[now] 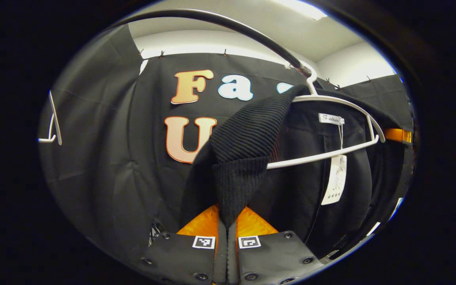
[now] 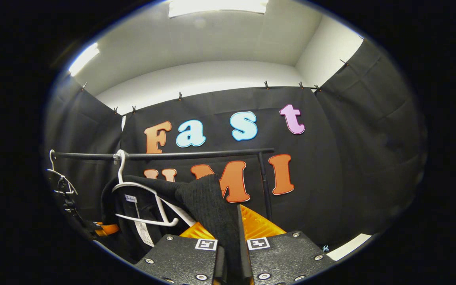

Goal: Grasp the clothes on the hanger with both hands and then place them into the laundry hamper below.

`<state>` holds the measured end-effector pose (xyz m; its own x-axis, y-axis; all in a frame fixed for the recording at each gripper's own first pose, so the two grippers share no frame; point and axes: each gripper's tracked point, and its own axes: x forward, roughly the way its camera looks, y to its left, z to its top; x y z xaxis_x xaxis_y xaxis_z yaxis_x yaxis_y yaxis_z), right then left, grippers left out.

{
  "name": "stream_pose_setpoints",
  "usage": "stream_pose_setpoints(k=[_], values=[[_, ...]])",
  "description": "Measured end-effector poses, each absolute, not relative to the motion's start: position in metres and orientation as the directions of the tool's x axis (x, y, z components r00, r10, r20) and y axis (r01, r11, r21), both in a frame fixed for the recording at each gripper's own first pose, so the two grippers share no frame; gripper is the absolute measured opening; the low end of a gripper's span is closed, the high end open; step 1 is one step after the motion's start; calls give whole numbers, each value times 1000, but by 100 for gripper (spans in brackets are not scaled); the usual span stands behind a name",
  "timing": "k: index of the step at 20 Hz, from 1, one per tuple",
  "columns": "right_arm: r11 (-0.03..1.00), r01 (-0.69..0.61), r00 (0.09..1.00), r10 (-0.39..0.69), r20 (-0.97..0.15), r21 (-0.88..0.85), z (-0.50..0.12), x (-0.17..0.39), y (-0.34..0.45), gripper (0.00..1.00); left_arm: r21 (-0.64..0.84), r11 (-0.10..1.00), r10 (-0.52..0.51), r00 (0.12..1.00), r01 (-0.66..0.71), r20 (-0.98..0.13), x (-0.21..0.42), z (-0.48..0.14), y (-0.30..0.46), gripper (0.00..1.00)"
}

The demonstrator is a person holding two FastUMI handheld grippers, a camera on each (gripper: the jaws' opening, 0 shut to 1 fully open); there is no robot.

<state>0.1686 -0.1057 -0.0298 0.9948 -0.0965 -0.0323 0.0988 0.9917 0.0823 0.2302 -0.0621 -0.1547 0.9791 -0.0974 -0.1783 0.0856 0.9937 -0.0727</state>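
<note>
left gripper (image 1: 227, 221): fingers pinched on ribbed black knit garment (image 1: 247, 142), cloth rising toward 1 o'clock | garment on white hanger (image 1: 331, 152) on black rail (image 1: 228, 23) | right gripper (image 2: 230, 233): fingers clamping the garment, hanger at 10 o'clock

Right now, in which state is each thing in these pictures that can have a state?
Left gripper: shut on the garment.
Right gripper: shut on the garment.
Garment: black, ribbed, pinched at two places, still draped on the hanger.
Hanger: white, still hooked on the rail.
Rail: level, bearing the hanger.
Tag: hanging from the garment.
</note>
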Motion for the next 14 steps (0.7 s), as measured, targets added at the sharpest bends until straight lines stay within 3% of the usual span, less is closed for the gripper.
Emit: stream_pose_setpoints(k=[9, 10, 14], values=[[972, 47, 986, -8, -167, 229, -127, 202, -97, 13, -73, 995, 59, 996, -64, -61, 213, -98, 21, 7], [972, 38, 985, 3, -175, 230, -135, 201, -92, 13, -60, 995, 76, 995, -80, -60, 214, -95, 29, 11], [971, 20, 984, 23, -176, 238, -156, 194, -70, 13, -62, 992, 104, 991, -109, -85, 208, -106, 41, 7]])
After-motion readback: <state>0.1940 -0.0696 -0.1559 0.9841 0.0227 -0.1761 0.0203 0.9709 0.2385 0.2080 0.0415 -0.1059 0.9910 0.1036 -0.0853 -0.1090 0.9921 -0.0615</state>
